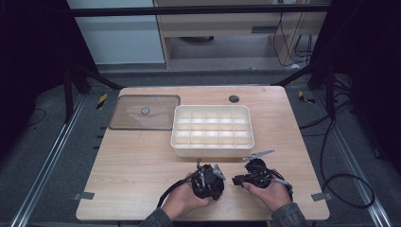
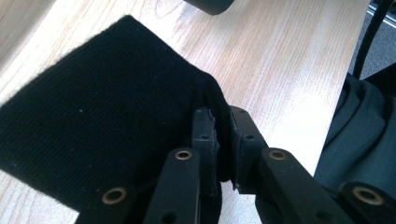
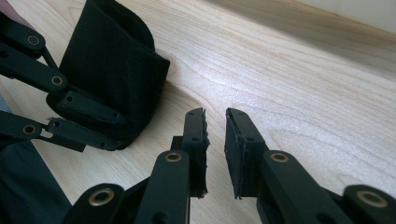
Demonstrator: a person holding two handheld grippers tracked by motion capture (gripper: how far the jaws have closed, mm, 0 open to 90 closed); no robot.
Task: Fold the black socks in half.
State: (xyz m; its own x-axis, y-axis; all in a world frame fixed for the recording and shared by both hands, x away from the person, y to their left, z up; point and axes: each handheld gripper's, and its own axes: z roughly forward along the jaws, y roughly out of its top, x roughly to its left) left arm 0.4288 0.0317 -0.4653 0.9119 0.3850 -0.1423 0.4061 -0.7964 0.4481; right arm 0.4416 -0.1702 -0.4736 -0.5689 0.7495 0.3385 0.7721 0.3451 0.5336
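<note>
Dim, soft high view with dark edges; both gripper views bright, daylit, nearest parts blurred.

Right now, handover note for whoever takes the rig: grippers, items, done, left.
Left gripper: shut on the black cloth, pinching its edge, near the front of the table.
Right gripper: jaws a little apart, nothing between them, just beside the cloth.
White divided tray: mid-table, just beyond both grippers; its compartments look empty.
Clear lid: flat to the tray's left.
Done: cloth picked up at one edge.
Left, my guess: get the right gripper onto the cloth's free side, then probably fold it or put it in the tray.
</note>
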